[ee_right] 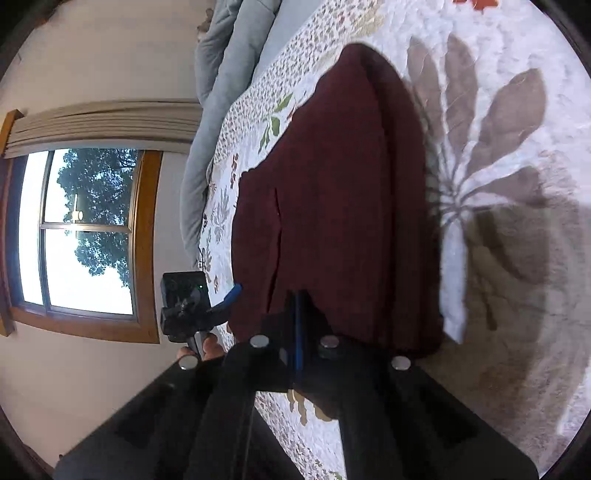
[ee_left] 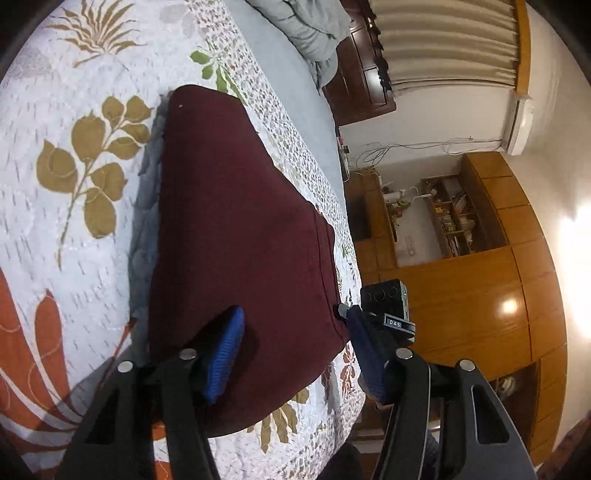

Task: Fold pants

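The dark maroon pants lie folded in a long strip on the flowered quilt, near the bed's edge. My left gripper is open, its blue-padded fingers wide apart over the near end of the pants. In the right wrist view the pants stretch away from me. My right gripper is shut, its blue pads pressed together on the near edge of the pants. The other gripper shows at that view's left, beside the bed edge.
A grey blanket is heaped at the far end of the bed. Wooden cabinets and shelves stand beyond the bed edge. A window with curtains is in the wall on the other side.
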Tool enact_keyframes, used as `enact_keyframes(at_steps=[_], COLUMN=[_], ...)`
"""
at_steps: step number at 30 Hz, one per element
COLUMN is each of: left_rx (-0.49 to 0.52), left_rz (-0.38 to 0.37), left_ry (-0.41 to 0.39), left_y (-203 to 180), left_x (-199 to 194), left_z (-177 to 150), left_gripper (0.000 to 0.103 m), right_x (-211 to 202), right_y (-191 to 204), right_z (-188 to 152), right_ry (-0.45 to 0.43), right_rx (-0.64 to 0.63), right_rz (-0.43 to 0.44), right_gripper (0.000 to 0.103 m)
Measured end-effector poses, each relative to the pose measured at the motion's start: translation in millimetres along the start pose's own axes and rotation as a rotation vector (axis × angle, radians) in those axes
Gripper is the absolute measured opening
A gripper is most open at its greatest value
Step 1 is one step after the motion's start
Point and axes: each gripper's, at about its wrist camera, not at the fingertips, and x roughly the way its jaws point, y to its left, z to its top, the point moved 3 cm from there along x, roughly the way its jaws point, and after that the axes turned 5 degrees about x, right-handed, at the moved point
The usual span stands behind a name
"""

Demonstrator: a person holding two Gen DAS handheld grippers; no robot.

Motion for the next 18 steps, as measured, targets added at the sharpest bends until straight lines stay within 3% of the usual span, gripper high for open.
enact_keyframes(at_steps=[2,3,4,6,10,12,15,18], left_rx=[-0.010,-0.016,-0.020,-0.002,0.090,0.166,0.317,0.451], left_rz=[0.014,0.024,0.044,0.098,0.239,0.299,0.466,0.594], left_ry=[-0.007,-0.013,-0.027,-0.048,-0.041,-0.036,-0.059,-0.148], left_y=[-6.6,-8.3,-13.9,-28.5,-73.6,-99.2,-140.8,-183.2], left_x=[-7.8,-9.9,-16.9,-32.1,-55.8,-62.9,-74.7,-94.7], left_z=[-2.0,-1.8,-6.7,-18.8,-68.7,-96.2,-141.3,-182.3], left_gripper=[0.065,0.070,0.078,0.080,0.083,0.083,0.084,0.084], right_x=[-13.8,-16.8,-24.4,-38.0,-61.0,-69.5,-74.0,-79.4], right_y=[-1.2,-0.5,3.1,16.1,65.5,85.0,107.0,127.7], right_z=[-2.6,-4.6,-10.7,-24.8,-76.6,-108.2,-162.4,-216.0], right_ry=[-0.038,-0.047,-0.064,-0.097,-0.183,-0.218,-0.260,-0.295], right_rx=[0.026,0.035,0.034,0.014,-0.102,-0.164,-0.243,-0.336], right_rz=[0.003,0.007,-0.002,-0.008,-0.083,-0.143,-0.295,-0.412], right_gripper=[0.004,0.015,0.034,0.058,0.091,0.093,0.097,0.100])
